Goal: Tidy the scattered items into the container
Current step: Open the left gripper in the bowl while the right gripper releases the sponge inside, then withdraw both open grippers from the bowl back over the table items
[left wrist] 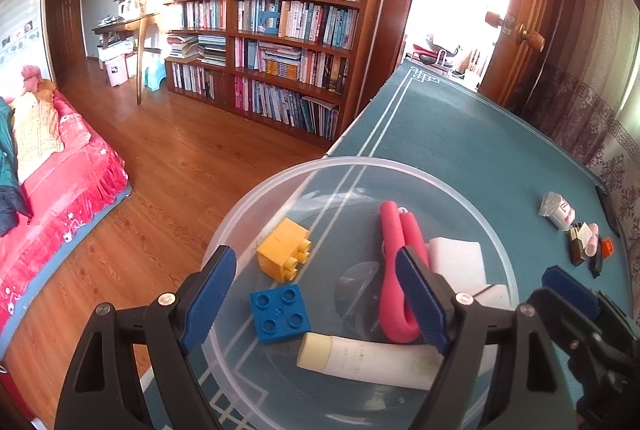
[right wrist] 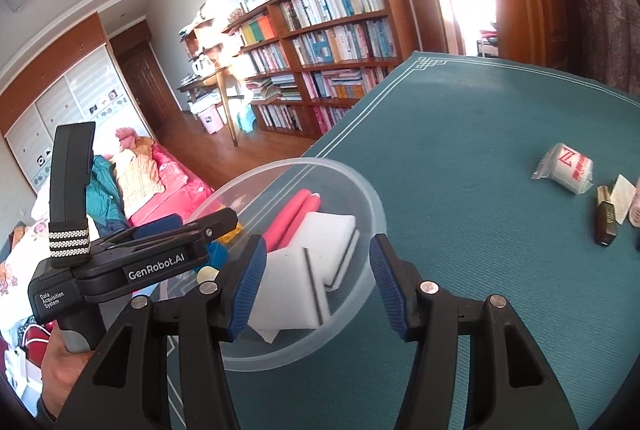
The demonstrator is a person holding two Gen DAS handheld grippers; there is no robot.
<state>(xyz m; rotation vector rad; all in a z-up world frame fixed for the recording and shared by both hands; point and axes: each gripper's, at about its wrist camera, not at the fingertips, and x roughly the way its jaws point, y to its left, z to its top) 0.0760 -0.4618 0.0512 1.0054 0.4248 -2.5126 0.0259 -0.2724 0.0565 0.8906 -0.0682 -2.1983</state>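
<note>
- The teal cloth-covered table [right wrist: 460,118] was your field, and the clear round plastic bowl [left wrist: 508,258] sat at its near left corner, close to the edge above the wooden floor.
- You hovered both tools over that bowl: your left gripper [left wrist: 320,294] had its jaws wide apart and empty, and your right gripper [right wrist: 316,286] was just as open, holding nothing.
- Inside the bowl already lay two white sponge blocks [right wrist: 320,242], a folded pink silicone strap [left wrist: 394,270], a cream-white tube [left wrist: 368,358], a yellow toy brick [left wrist: 282,248] and a blue toy brick [left wrist: 278,312].
- What was left, by my reading, sat well apart on the far right: a clear packet with red print [right wrist: 566,168], a dark brown bottle [right wrist: 606,220], and some small pink, orange and black pieces [left wrist: 596,250] too tiny to identify.
- I'd have sent your right gripper there, kept level, taking the packet by its middle since the film looked slippery.
- The bowl's nearness to the edge was the hazard: a knock could have tipped it floorwards.
</note>
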